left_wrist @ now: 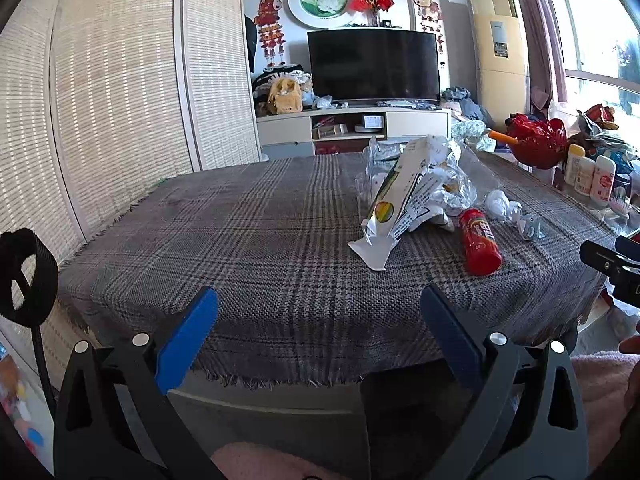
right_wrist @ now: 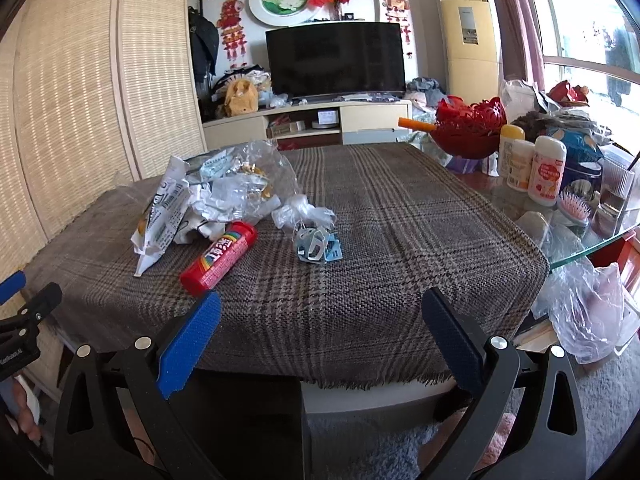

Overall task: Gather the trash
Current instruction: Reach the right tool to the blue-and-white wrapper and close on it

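A heap of trash lies on the plaid tablecloth (left_wrist: 248, 240) (right_wrist: 380, 240): a long white snack wrapper (left_wrist: 394, 204) (right_wrist: 162, 216), crumpled clear plastic (left_wrist: 452, 176) (right_wrist: 244, 180), a red candy tube (left_wrist: 479, 247) (right_wrist: 219, 257), a white plastic wad (left_wrist: 497, 203) (right_wrist: 300, 210) and a small blue-white crumpled packet (left_wrist: 530, 227) (right_wrist: 318, 246). My left gripper (left_wrist: 320, 308) is open at the table's near edge, left of the heap. My right gripper (right_wrist: 321, 312) is also open at the near edge, with the tube just ahead of its left finger. Neither holds anything.
A red basket (right_wrist: 472, 128) (left_wrist: 536, 140), lotion bottles (right_wrist: 546, 170) (left_wrist: 600, 180), a pink hairbrush (right_wrist: 574, 208) and a glass tabletop edge (right_wrist: 592, 248) crowd the right. A clear plastic bag (right_wrist: 584, 308) hangs at the right corner. Woven screens (left_wrist: 120, 100) stand left; a TV (left_wrist: 374, 64) behind.
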The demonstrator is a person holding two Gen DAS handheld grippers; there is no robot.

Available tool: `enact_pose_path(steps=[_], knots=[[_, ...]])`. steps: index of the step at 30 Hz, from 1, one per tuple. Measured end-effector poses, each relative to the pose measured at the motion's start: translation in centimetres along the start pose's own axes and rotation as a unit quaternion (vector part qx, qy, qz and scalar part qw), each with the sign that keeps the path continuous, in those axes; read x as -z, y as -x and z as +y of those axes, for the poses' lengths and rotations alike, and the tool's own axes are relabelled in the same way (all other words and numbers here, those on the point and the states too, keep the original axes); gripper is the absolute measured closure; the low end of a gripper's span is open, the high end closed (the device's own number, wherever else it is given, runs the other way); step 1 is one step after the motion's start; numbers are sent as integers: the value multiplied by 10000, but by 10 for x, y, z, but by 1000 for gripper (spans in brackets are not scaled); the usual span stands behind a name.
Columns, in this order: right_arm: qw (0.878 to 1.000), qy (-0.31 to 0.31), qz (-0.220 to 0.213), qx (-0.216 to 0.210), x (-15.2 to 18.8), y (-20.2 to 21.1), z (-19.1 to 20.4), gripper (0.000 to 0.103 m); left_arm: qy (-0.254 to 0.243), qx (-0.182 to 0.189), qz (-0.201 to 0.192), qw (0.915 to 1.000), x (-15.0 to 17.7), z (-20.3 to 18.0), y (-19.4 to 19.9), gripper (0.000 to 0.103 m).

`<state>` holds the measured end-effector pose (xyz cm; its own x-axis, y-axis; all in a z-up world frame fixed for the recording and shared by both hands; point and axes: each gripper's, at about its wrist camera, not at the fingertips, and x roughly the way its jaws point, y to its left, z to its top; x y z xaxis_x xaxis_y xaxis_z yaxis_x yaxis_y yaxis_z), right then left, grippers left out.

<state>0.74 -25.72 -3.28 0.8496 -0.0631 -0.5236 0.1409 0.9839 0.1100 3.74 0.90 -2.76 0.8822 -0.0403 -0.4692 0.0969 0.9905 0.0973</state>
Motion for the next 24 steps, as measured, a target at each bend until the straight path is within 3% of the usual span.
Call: enact_pose_path(steps=[12,24], knots=[[9982,-116,560,160,-20,-39,-9,3,-268,480,363,9978,-7,-11,-25,8],[9915,-298,1208,-380,-51,-84,-8,4,-532,1349,732,9867,-22,-57,-45,8]])
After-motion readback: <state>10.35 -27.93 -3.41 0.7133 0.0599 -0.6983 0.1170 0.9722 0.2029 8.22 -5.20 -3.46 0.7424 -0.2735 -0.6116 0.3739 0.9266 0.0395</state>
